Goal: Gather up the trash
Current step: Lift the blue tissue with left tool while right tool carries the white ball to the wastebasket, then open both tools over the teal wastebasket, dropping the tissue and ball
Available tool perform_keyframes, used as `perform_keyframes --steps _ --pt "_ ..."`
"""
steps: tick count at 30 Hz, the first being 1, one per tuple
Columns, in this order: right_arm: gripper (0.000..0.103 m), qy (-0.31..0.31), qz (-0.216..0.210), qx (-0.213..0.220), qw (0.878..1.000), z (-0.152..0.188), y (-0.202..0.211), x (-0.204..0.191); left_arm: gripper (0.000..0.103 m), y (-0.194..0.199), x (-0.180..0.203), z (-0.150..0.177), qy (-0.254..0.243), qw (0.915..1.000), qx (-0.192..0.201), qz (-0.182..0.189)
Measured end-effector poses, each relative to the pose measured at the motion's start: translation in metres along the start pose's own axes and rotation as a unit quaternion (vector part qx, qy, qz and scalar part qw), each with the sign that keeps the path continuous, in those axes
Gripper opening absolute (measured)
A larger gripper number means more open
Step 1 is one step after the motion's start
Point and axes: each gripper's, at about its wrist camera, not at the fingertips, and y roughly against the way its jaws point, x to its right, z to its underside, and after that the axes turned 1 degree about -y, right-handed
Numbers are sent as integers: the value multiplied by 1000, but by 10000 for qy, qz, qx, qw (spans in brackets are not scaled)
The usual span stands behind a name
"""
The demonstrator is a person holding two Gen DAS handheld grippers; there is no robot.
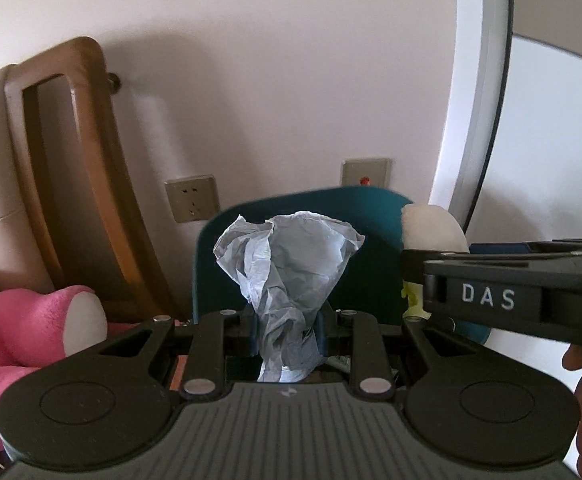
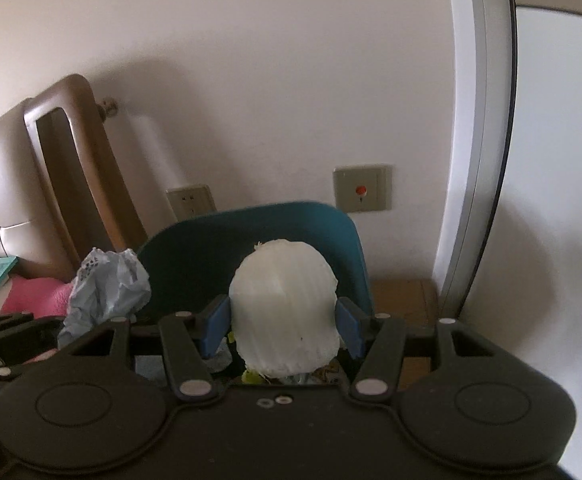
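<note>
step: bin drop | left hand-held gripper pinches crumpled paper | right hand-held gripper clamps white foam piece | both over teal bin rim | we clear the rim, then release inside

Centre of frame: right gripper, blue pads pressed on either side of a white ribbed foam piece. Behind it: teal bin, rim visible. Left of centre: crumpled pale-blue paper. Upper left: brown headboard frame. Wall, right of centre: switch plate with red dot. Lower left: pink plush.
</note>
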Motion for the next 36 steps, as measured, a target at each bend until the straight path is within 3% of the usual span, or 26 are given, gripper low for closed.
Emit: perform_keyframes --steps 10,16,21,24,26,36 --pt "57 -45 218 -306 9993 11 -17 7 25 -29 7 4 -60 9991 -419 30" --pt "57 184 288 -213 9992 12 -16 3 25 -45 7 11 58 9969 -771 145" --pt "57 -9 207 -111 9997 11 -8 9 26 -50 4 18 194 9949 -971 175" --pt "57 -115 145 -8 9998 11 1 12 40 -48 3 18 268 9946 -970 237" --pt "57 -181 95 78 9998 11 8 14 70 -46 4 19 302 9952 -902 228" --pt "57 -121 -116 582 9982 22 60 13 73 -12 5 22 391 9976 -508 257"
